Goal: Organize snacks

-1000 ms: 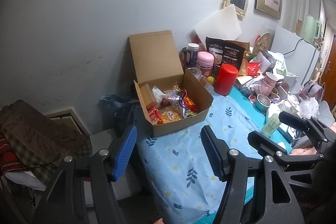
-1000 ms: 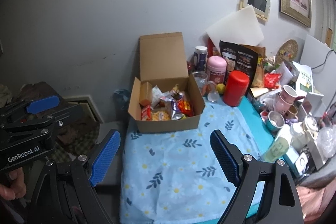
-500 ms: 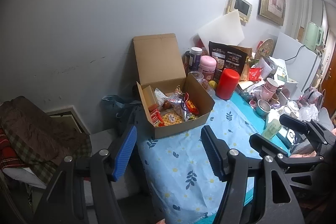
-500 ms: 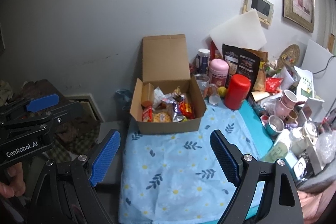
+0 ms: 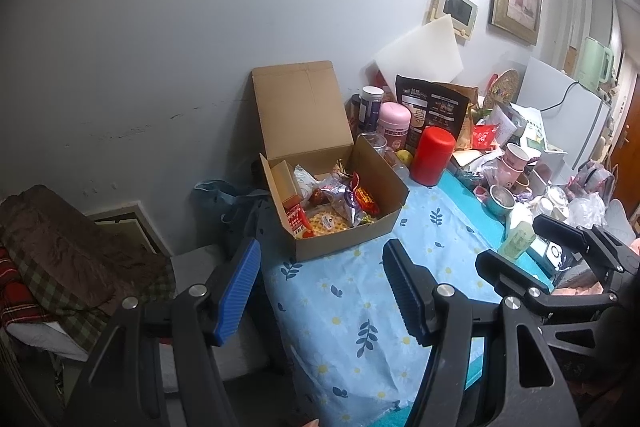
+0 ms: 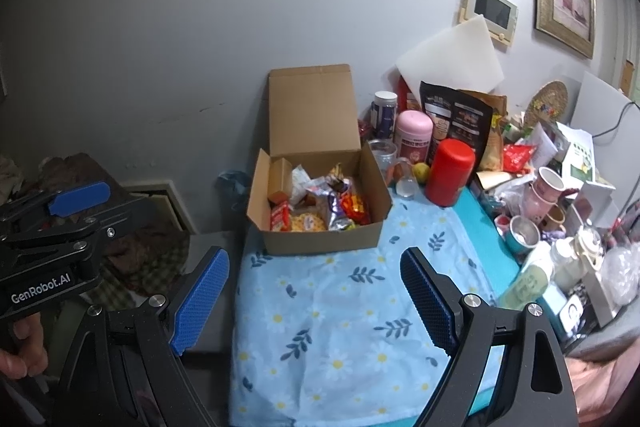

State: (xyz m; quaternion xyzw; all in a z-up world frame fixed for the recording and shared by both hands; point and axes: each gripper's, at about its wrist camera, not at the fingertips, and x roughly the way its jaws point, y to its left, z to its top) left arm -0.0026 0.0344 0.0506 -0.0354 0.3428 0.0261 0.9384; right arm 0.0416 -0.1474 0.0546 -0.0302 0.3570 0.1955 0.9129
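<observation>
One cardboard box point(image 6: 320, 203), lid up, at the far left corner of the floral cloth point(image 6: 340, 307); a heap of snack packets point(image 6: 316, 205) inside, too jumbled to count. Left gripper point(image 5: 320, 291) and right gripper point(image 6: 314, 299): both spread wide, nothing held, hovering short of the box. One red canister point(image 6: 450, 171) and one pink jar point(image 6: 414, 137) stand just right of it.

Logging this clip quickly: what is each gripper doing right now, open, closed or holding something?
Left gripper: jaws open, holding nothing, short of the cardboard box.
Right gripper: jaws open, holding nothing, above the floral cloth.
</observation>
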